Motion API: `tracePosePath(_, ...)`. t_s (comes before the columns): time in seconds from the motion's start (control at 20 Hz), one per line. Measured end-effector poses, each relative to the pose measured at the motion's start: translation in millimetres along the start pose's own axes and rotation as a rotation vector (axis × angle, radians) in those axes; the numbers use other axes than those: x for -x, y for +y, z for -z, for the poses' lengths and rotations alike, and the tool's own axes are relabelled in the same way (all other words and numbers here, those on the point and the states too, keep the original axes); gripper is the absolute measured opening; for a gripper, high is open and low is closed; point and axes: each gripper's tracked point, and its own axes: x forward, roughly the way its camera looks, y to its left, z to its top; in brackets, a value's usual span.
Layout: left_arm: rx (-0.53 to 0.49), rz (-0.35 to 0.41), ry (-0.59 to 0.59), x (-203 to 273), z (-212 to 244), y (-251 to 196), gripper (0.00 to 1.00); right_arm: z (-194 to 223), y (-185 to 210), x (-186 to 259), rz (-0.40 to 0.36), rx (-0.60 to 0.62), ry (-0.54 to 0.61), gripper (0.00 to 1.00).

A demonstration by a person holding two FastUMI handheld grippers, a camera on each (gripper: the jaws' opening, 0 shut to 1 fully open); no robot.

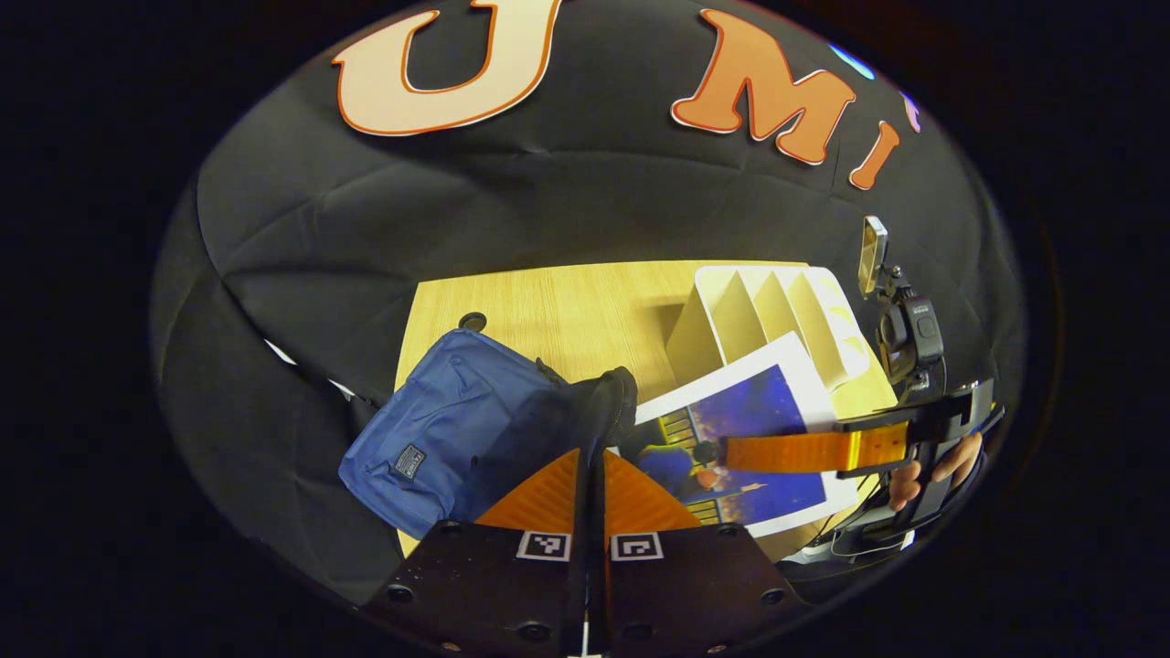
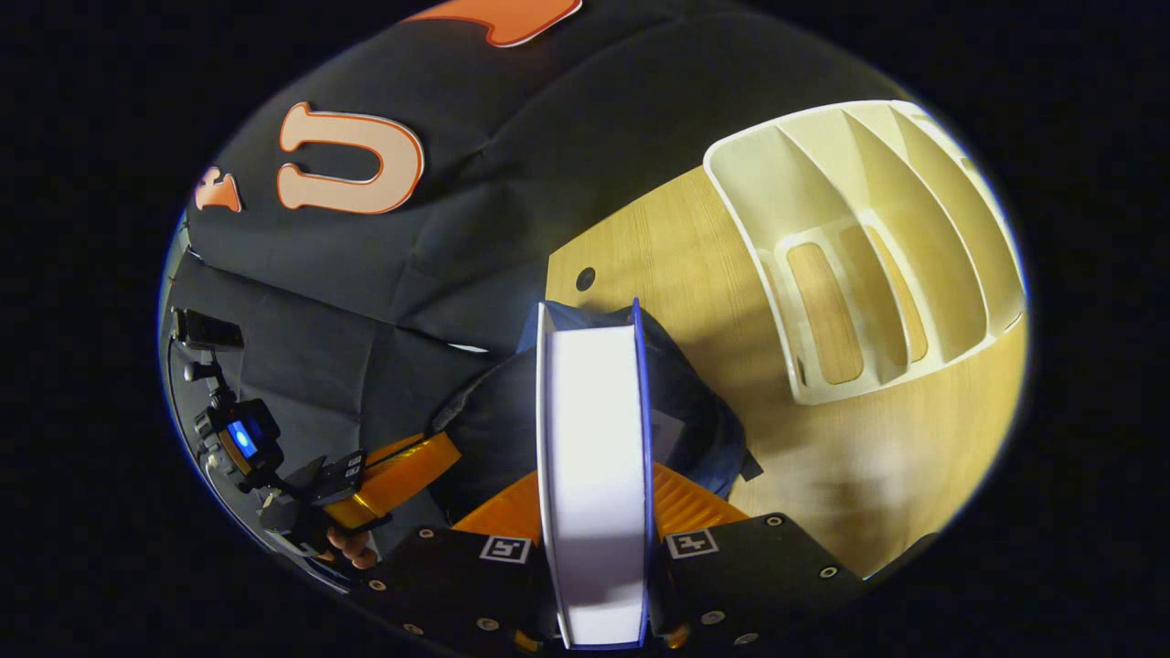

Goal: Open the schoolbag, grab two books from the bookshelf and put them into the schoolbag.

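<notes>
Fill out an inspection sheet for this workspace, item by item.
Surface: wooden table, with a round hole near the far edge.
Job's things: blue schoolbag lying on the table, its mouth pulled open; book held edge-on over the bag's opening; white bookshelf with all visible slots empty.
Clutter: nothing seen.
Grippers: left gripper shut on the schoolbag's opening edge, pinching the fabric; right gripper shut on the book, one finger on each cover.
Cables: thin cable beside the camera mounted on the left gripper, in the right gripper view.
Surroundings: black cloth wall behind and beside the table; a hand holds the right gripper.
</notes>
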Motion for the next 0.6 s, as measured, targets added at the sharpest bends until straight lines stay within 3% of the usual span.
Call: tracePosePath(0.6, -0.011, 0.028, 0.015, -0.4, 9.9, -6.2, 0.02, 26.0, 1.1, -63.8, 0.005, -0.172, -0.072, 0.39)
